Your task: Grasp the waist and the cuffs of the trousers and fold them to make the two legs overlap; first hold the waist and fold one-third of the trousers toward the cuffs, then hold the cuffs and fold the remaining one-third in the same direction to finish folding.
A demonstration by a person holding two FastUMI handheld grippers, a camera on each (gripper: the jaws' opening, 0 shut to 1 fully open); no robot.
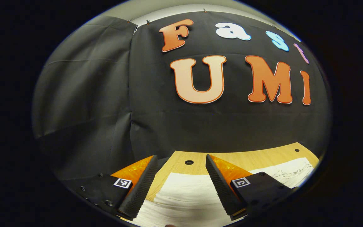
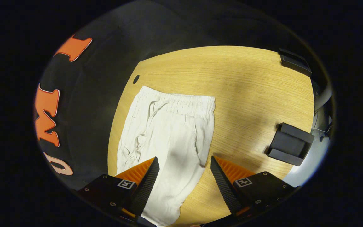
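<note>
White trousers (image 2: pixel 169 135) lie flat on the wooden table (image 2: pixel 247 94), legs overlapped, with the elastic waist (image 2: pixel 181 102) at the far end in the right gripper view. My right gripper (image 2: pixel 184 164) hovers open above the leg part, nothing between its fingers. In the left gripper view my left gripper (image 1: pixel 181 160) is open over a white stretch of the trousers (image 1: pixel 184 195) near the table's back edge, facing the black cloth wall. More white cloth with wrinkles (image 1: pixel 288 173) shows to its right.
A black holder (image 2: pixel 290 143) stands on the table's right side and another black block (image 2: pixel 295 61) sits at the far right corner. Small round holes (image 2: pixel 136 78) (image 1: pixel 189 162) mark the tabletop near the black wall.
</note>
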